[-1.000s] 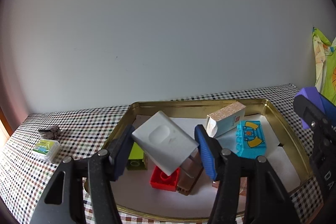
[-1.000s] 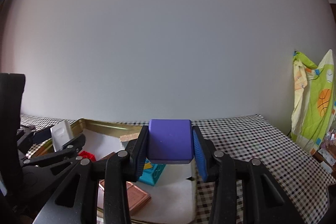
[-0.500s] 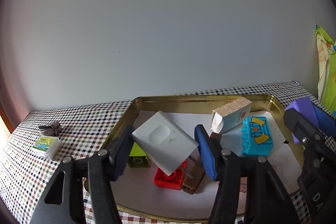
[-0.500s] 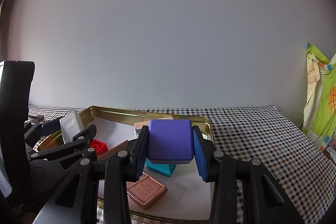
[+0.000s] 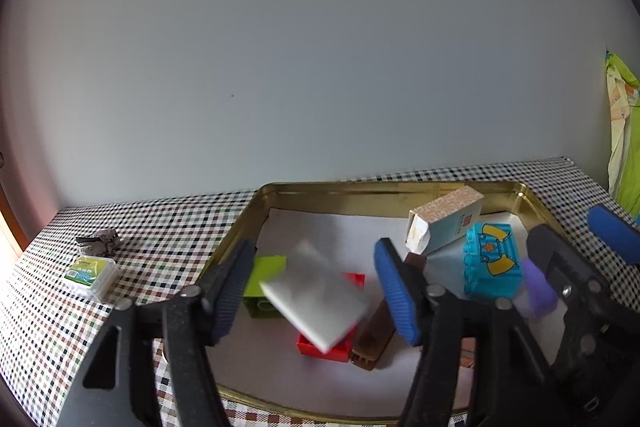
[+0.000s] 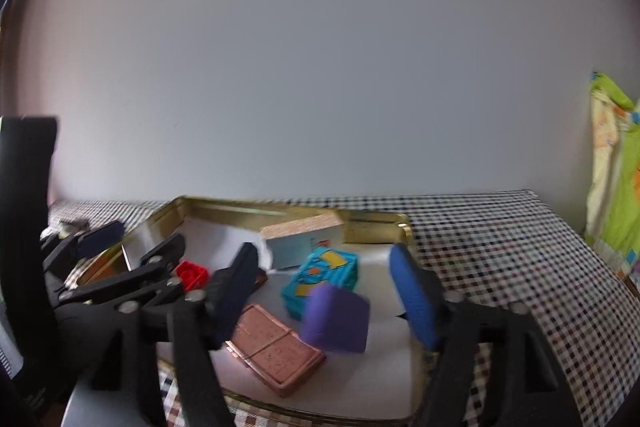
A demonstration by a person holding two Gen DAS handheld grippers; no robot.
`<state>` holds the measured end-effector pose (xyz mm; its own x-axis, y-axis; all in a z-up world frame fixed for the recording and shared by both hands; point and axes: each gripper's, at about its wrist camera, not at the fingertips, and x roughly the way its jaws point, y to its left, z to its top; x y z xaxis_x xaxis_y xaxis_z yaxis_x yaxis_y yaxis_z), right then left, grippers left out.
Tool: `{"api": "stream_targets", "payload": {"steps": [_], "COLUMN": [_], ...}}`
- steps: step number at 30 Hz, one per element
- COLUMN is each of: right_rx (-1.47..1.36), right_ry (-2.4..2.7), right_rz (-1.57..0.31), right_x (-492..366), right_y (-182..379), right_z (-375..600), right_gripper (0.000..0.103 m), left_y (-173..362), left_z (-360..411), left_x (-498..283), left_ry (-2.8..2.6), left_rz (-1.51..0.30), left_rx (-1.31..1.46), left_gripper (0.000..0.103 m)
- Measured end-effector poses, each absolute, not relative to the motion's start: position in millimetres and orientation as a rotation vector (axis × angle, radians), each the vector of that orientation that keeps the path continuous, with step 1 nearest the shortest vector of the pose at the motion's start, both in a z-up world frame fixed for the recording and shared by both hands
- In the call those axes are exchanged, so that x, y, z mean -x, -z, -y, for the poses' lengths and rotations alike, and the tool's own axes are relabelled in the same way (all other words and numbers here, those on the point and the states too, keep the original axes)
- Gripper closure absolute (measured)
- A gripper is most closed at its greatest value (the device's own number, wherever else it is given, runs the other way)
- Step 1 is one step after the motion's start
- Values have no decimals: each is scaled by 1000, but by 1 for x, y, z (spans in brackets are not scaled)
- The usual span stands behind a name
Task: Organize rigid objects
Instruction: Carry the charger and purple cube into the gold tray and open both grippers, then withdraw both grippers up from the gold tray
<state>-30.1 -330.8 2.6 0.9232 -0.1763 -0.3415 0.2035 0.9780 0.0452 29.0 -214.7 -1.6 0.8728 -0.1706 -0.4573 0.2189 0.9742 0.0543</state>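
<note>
- While opening over the gold tray (image 5: 360, 191), left gripper (image 5: 316, 291) with jaws spread wide; blurred white flat block (image 5: 316, 301) tilted between the fingers (image 5: 394, 291), touching neither pad, above the tray floor.
- Likewise opening, right gripper (image 6: 320, 291); purple block (image 6: 336, 319) tilted and blurred between the blue pad and the dark pad, clear of both, over the tray's white liner (image 6: 372, 387).
- Under the white flat block: red brick (image 5: 324, 349) and brown bar (image 5: 374, 341) side by side, lime brick (image 5: 262, 281) to their left.
- Toward the tray's far right: cyan printed brick (image 5: 492, 271), with a pale carton (image 5: 444, 221) propped at a slant just behind it.
- Seen from the right wrist: copper-coloured tin (image 6: 274, 351) flat on the liner near the front rim, just left of the purple block.
- Tray resting on a checked worktop (image 5: 160, 227), plain wall behind.
- On the worktop left of the tray, well apart from it: small green-labelled clear case (image 5: 91, 277) and a dark crumpled scrap (image 5: 100, 241) just beyond it.
- At the far right edge of both views: green and yellow cloth (image 6: 614, 187) hanging.
</note>
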Motion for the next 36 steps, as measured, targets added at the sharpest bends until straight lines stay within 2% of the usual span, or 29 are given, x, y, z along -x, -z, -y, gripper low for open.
{"api": "stream_targets", "payload": {"steps": [1, 2, 3, 5, 22, 36], "right_rx": [-99, -114, -134, -168, -106, -106], "right_ry": [201, 214, 229, 253, 357, 426], "right_rz": [-326, -313, -296, -264, -79, -67], "right_x": [33, 36, 39, 43, 69, 74], "right_y": [-3, -4, -4, -5, -17, -18], "right_z": [334, 337, 340, 345, 332, 335], "right_gripper": [29, 29, 25, 21, 21, 21], "left_y": [1, 0, -1, -3, -6, -4], "left_z": [213, 210, 208, 207, 185, 157], "left_x": [-27, -25, -23, -18, -9, 0], "left_ry": [199, 185, 180, 191, 130, 108], "left_rz": [-454, -441, -429, -407, -377, -401], "left_rx": [-97, -89, -79, -74, -85, -48], "left_gripper": [18, 2, 0, 0, 0, 0]}}
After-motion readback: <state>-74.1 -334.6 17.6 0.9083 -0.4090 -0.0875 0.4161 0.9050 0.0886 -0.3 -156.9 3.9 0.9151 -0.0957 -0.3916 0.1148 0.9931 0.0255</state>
